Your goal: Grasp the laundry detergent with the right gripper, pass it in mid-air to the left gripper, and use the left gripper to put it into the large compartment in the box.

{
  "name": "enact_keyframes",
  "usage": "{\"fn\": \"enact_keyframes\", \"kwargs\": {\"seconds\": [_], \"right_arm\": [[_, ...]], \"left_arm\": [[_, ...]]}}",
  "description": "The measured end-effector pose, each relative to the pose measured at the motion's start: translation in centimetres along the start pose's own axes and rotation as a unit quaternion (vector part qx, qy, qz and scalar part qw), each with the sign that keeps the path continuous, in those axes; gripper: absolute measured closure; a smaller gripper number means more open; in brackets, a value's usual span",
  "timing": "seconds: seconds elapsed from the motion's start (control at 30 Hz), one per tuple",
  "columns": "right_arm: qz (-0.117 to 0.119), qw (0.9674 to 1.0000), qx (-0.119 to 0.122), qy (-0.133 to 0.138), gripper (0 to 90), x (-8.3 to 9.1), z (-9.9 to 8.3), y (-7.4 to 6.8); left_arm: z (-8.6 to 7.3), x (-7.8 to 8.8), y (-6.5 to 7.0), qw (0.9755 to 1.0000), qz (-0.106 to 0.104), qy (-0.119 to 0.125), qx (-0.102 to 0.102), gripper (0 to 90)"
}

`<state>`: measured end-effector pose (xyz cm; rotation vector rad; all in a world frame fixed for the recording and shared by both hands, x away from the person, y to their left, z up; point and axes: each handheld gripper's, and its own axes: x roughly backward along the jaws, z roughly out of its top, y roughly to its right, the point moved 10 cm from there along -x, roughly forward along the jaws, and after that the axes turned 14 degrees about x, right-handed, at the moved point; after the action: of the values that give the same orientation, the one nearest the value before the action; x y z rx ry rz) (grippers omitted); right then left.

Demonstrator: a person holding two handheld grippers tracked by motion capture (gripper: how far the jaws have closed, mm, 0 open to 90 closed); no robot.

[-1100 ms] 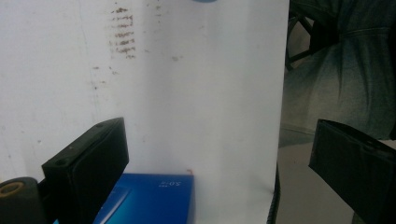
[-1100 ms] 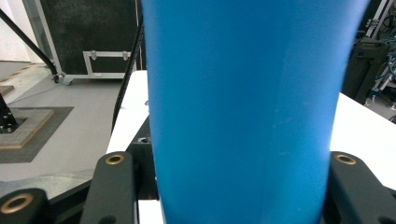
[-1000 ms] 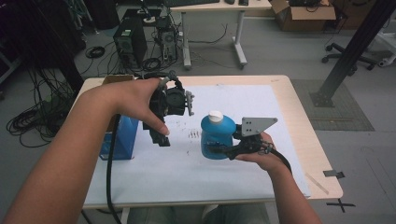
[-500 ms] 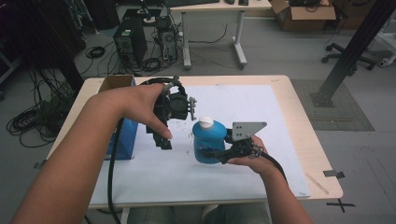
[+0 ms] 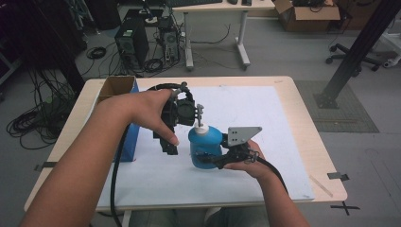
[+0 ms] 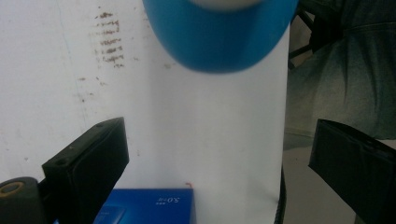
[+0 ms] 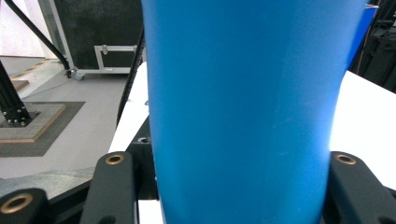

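My right gripper (image 5: 213, 161) clamps the blue bottle (image 5: 205, 146) upright – my left gripper (image 5: 168, 144), jaws wide, hovers beside its white cap (image 5: 202, 129).

Smooth matt blue plastic bottle (image 5: 204, 147), white paper sheet (image 5: 246, 113)

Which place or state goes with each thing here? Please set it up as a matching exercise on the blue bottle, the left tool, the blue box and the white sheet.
Things:
1. blue bottle
2. left tool
3. blue box
4. white sheet

Places or states:
A. spread flat over the tabletop
B. clamped upright in the right tool
C. at the table's left edge, top flaps open
D. open, nothing between its jaws, beside the bottle's cap

Pairs: 1-B, 2-D, 3-C, 4-A
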<state>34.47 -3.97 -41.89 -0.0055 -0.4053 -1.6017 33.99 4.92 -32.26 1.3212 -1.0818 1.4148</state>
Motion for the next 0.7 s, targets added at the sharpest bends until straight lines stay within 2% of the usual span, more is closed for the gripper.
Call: {"fn": "enact_keyframes", "kwargs": {"seconds": [0.7], "right_arm": [[0.01,0.9999,0.001,0.013,45.4,-2.4,0.5,-0.4]], "left_arm": [[1.0,-0.8,0.4,1.0,0.001,-0.001,-0.008,4.8]]}}
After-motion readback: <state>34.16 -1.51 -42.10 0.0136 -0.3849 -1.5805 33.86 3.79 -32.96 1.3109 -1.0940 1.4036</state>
